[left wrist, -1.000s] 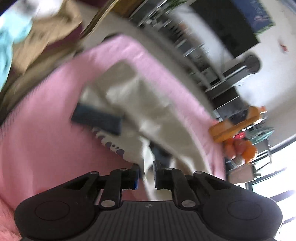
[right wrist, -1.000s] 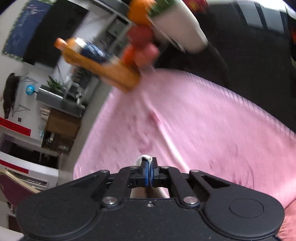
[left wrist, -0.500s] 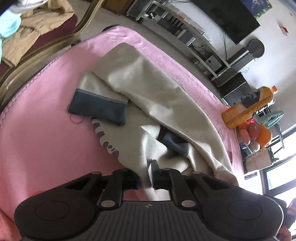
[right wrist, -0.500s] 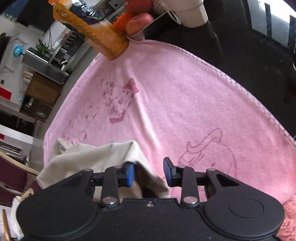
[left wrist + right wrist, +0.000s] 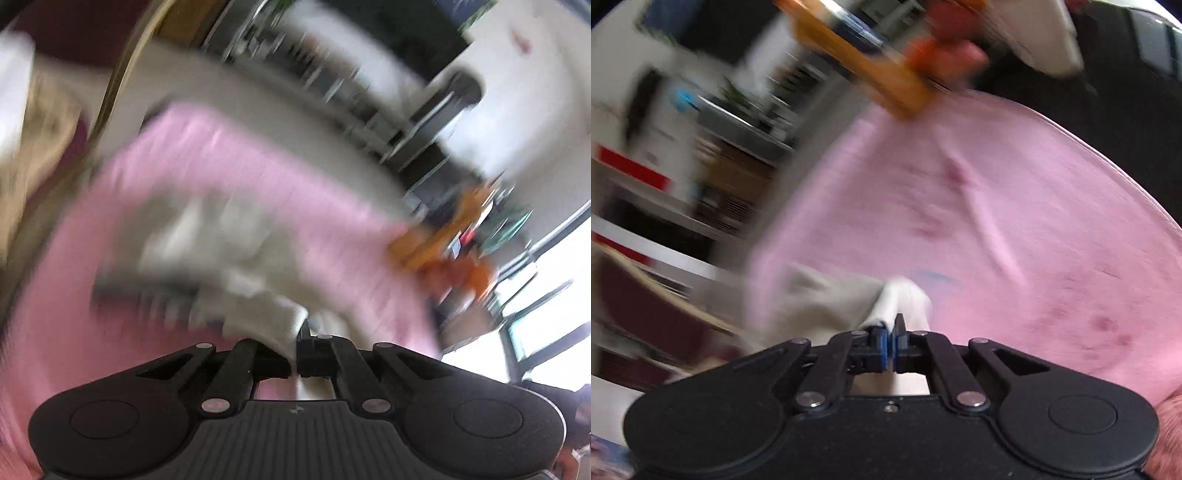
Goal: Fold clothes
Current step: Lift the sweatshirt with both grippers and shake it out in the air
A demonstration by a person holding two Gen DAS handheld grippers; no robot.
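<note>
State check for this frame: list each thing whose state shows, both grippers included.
Left gripper: shut, pinching a fold of the cream garment.
Right gripper: shut on another fold, having just closed.
Cream garment: crumpled, pinched at two places, the rest lying on the blanket.
Pink blanket: spread flat under the garment.
Orange bottle: lying on its side at the blanket's far edge.
</note>
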